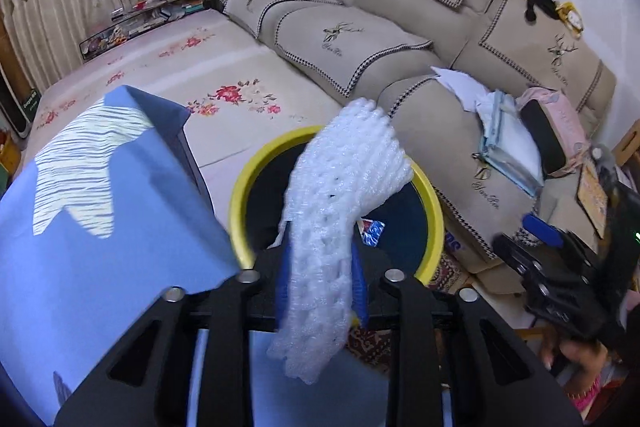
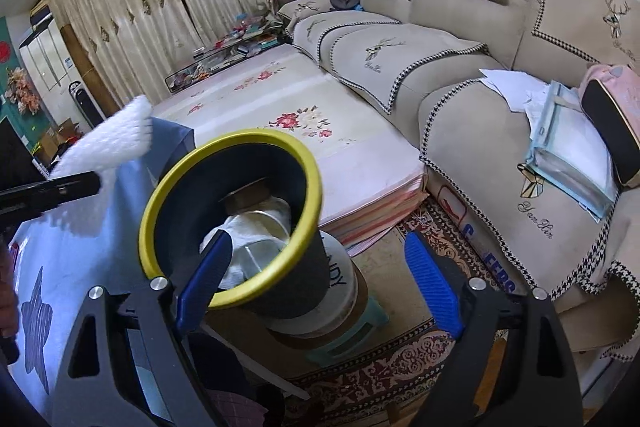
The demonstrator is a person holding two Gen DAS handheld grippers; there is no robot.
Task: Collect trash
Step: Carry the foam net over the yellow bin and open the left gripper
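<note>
My left gripper (image 1: 320, 279) is clamped on a strip of white foam netting (image 1: 340, 195), holding it over the yellow-rimmed black bin (image 1: 240, 195) beside the blue-covered table (image 1: 100, 227). In the bin I can see white crumpled paper (image 2: 256, 247), a brownish lid-like piece I can't quite identify, and a small red-and-blue wrapper (image 1: 374, 231). My right gripper (image 2: 320, 283) hangs spread wide and empty by the bin's rim.
</note>
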